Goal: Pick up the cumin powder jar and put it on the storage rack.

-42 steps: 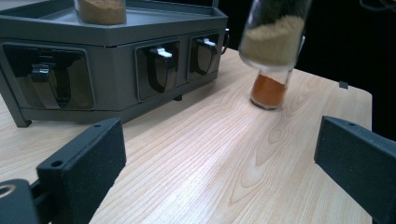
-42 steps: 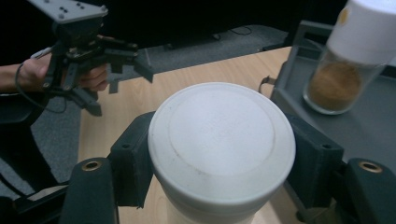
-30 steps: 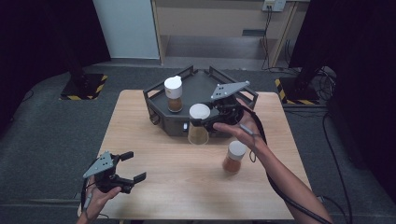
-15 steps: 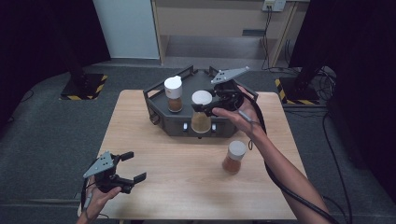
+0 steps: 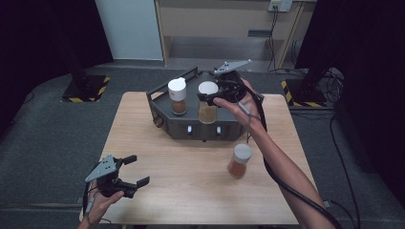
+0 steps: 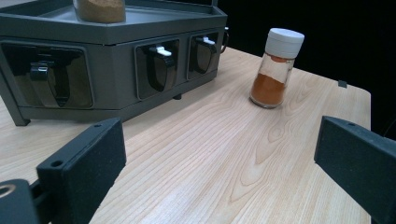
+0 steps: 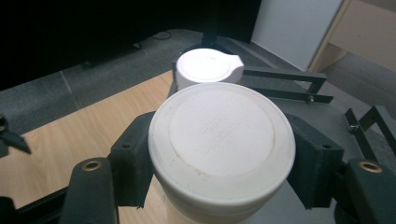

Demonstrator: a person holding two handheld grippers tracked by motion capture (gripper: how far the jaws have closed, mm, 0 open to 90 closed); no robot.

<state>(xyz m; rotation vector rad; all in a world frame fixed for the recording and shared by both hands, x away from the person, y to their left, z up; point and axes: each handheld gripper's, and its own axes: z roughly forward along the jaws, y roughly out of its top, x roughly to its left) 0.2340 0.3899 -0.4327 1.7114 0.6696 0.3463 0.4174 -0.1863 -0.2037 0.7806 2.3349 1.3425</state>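
My right gripper is shut on a spice jar with a white lid and tan powder, held upright over the front of the dark grey rack. On the rack's top stands a second white-lidded jar, whose lid sits just beyond the held one. A third jar with orange powder stands on the table near the right; the left gripper view has it ahead at the right. My left gripper rests open at the table's near left corner, nothing between its jaws.
The wooden table has bare surface between the rack and the near edge. The rack's front carries dark drawer handles and has low rails around its top. A dark floor and a striped stand base lie beyond.
My right gripper has carried the tan jar up and away from the table, from in front of the rack to above its front part. The left gripper stayed put.
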